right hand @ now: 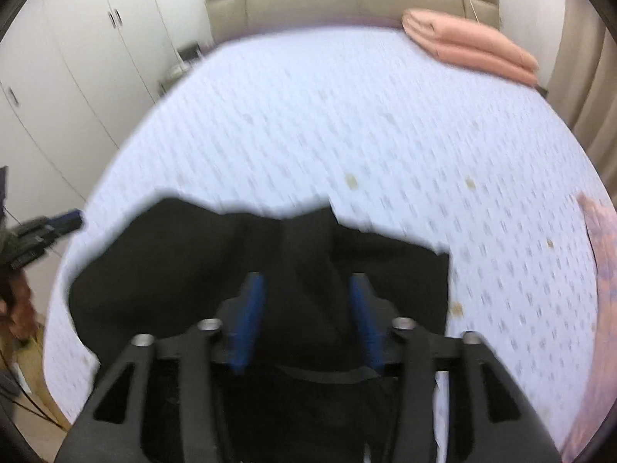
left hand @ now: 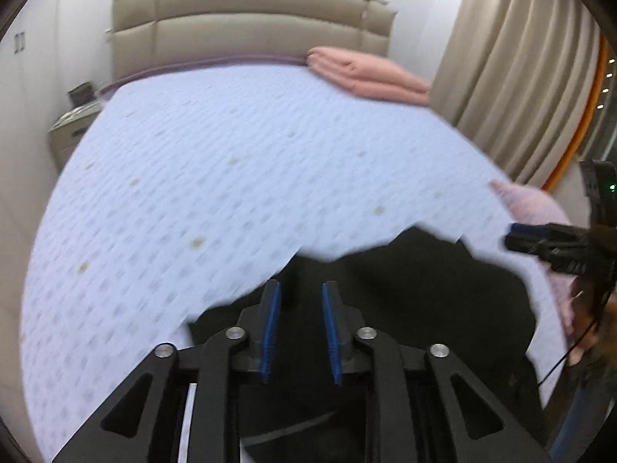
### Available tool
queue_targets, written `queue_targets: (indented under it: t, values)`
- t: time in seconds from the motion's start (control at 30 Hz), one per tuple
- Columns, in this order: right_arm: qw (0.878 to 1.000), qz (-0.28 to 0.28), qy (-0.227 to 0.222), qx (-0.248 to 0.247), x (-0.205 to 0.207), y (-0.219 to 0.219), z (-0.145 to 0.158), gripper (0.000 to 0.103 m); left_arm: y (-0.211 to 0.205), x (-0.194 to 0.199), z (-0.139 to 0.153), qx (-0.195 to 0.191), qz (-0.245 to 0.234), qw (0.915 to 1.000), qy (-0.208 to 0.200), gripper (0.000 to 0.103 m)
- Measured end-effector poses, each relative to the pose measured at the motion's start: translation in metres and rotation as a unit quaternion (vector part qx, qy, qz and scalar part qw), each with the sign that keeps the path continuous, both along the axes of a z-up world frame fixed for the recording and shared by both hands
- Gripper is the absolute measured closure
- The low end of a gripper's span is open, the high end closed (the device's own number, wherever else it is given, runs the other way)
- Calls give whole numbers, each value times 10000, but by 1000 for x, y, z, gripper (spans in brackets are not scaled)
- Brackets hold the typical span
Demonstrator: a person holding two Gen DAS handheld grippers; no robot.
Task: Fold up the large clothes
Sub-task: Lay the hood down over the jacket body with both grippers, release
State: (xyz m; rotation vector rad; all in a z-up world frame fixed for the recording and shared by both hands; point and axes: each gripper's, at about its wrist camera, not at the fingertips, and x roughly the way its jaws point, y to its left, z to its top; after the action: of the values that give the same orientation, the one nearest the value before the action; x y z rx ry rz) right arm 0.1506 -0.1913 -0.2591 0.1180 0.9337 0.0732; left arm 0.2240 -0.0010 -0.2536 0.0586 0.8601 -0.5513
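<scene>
Blue-padded fingers of the left gripper fill the bottom centre of the left wrist view, spread apart with nothing between them, poised over the black garment. That garment lies crumpled in the lower middle and lower right of the frame, its ragged upper edge cutting against the pale patterned bed sheet. Bare sheet stretches wide above and to the left, up to the beige headboard. A folded pink blanket rests at the upper right corner of the bed, beside the curtain. At the right edge the right gripper reaches in sideways, near the garment's right border (whether it touches is unclear).

Seen from the right wrist, the right gripper sits at the bottom centre, jaws wide apart and holding nothing, with the black garment spread beneath and ahead. Its jagged far edge crosses mid-frame; the bed sheet lies open beyond. The pink blanket sits upper right, white wardrobe doors upper left. The left gripper enters at the left edge, just off the garment's left side.
</scene>
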Motion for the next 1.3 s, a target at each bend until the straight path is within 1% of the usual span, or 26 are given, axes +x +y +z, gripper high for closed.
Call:
queue_targets:
  t: [0.03, 0.1, 0.2, 0.23, 0.27, 0.3, 0.33, 0.4, 0.43, 0.5, 0.57, 0.63, 0.7, 0.77, 0.8, 0.87, 0.9, 0.97, 1.0, 1.07, 1.1, 1.17, 1.2, 1.23, 1.27, 1.3]
  values:
    - [9999, 43, -44, 94, 10, 10, 3, 45, -12, 4, 2, -83, -76, 9999, -7, 77]
    - [9996, 104, 91, 258, 26, 30, 0, 45, -27, 10, -1, -145, -137, 9997, 112, 77]
    - [9974, 333, 429, 467, 17, 55, -23, 45, -33, 1, -11, -383, -243, 9978, 478, 77]
    - [9966, 417, 539, 460, 21, 62, -26, 45, -33, -2, -14, -457, -292, 9967, 599, 77]
    - [9958, 505, 650, 397, 15, 71, -34, 45, -34, -13, -21, -497, -336, 9954, 743, 76]
    - [9945, 571, 805, 341, 6, 80, -46, 45, -34, -22, -38, -466, -361, 9929, 1033, 76]
    - [9932, 577, 961, 301, -7, 79, -59, 45, -27, -33, -55, -385, -350, 9910, 1232, 75]
    - [9883, 565, 1380, 330, -34, 79, -93, 45, -29, -42, -92, -156, -249, 9847, 1718, 76]
    - [9863, 545, 1520, 342, -38, 78, -104, 46, -26, -51, -109, -132, -183, 9814, 1905, 76]
    - [9839, 456, 1695, 333, -57, 78, -136, 46, -19, -69, -134, -300, -39, 9784, 2043, 76]
    - [9850, 390, 1653, 300, -64, 77, -154, 45, -17, -74, -146, -399, 29, 9777, 2061, 77]
    - [9859, 278, 1607, 368, -62, 74, -162, 44, -20, -73, -149, -371, 51, 9787, 2017, 77]
    - [9854, 238, 1639, 384, -62, 70, -155, 43, -24, -69, -144, -308, 21, 9780, 2064, 76]
    - [9851, 200, 1631, 502, -64, 63, -147, 43, -24, -65, -132, -341, -24, 9788, 2019, 76]
    - [9851, 144, 1576, 668, -66, 57, -136, 43, -22, -66, -118, -405, -52, 9805, 1922, 76]
    - [9866, -1, 1361, 903, -72, 41, -115, 42, -21, -63, -101, -536, -76, 9836, 1720, 76]
    - [9885, -149, 1167, 947, -75, 29, -100, 41, -20, -62, -87, -630, -68, 9858, 1557, 76]
    - [9897, -377, 999, 955, -75, 15, -88, 41, -21, -58, -72, -776, -2, 9872, 1391, 75]
    - [9894, -589, 915, 963, -71, 2, -85, 39, -21, -55, -67, -867, 30, 9873, 1333, 75]
    - [9864, -892, 935, 1016, -64, -9, -91, 38, -23, -47, -63, -978, 97, 9866, 1306, 73]
    - [9842, -1029, 1004, 1034, -59, -17, -96, 37, -26, -42, -68, -926, 159, 9865, 1340, 73]
    - [9769, -1188, 1313, 1200, -40, -19, -122, 37, -27, -33, -88, -783, 271, 9843, 1558, 73]
    - [9745, -1233, 1412, 1234, -37, -20, -129, 49, -24, -33, -96, -687, 392, 9832, 1645, 74]
    - [9739, -1281, 1444, 1192, -35, -25, -132, 64, -21, -30, -107, -635, 529, 9811, 1750, 77]
    - [9743, -1320, 1426, 1139, -37, -27, -130, 75, -17, -27, -112, -698, 583, 9791, 1818, 82]
    - [9760, -1377, 1238, 1144, -44, -31, -120, 82, -12, -27, -114, -834, 628, 9766, 1881, 82]
